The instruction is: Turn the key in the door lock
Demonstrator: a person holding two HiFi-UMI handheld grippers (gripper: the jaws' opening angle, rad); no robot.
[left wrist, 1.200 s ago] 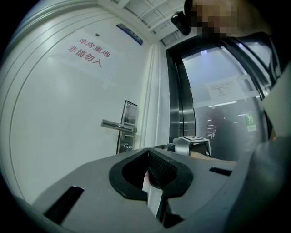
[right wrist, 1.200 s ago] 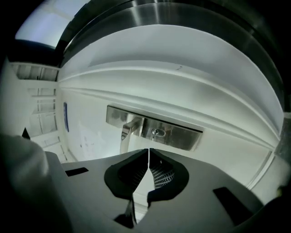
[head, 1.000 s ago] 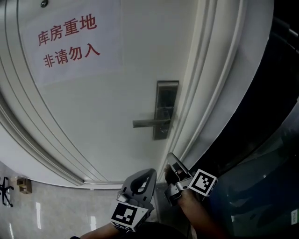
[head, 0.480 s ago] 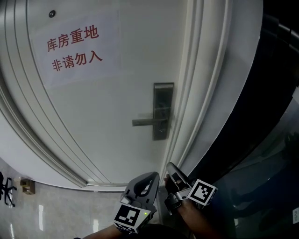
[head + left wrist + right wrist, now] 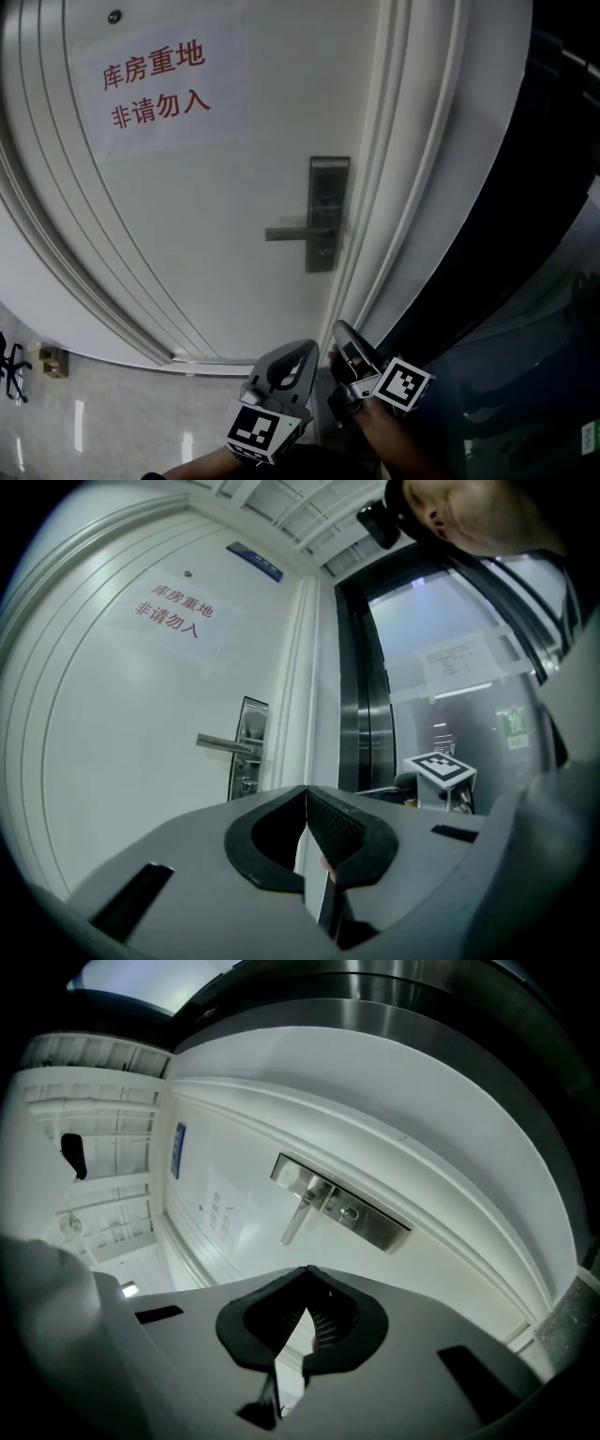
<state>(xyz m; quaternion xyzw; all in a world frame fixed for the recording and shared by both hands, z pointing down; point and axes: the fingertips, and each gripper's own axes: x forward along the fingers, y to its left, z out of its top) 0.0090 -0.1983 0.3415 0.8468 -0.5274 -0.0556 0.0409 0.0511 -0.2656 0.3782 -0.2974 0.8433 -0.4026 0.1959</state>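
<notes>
White door (image 5: 234,206): fills most of the head view.
Paper sign (image 5: 157,84): red characters, on the door's upper left.
Left gripper (image 5: 302,349): jaws pressed together on nothing, well below the lock.
Right gripper (image 5: 343,331): jaws likewise closed and empty, just beside the left gripper.
Lock plate (image 5: 325,214): metal, near the door's right edge.
Lever handle (image 5: 291,232): level, pointing left.
Keyhole (image 5: 246,783): under the handle; any key is too small to make out.
</notes>
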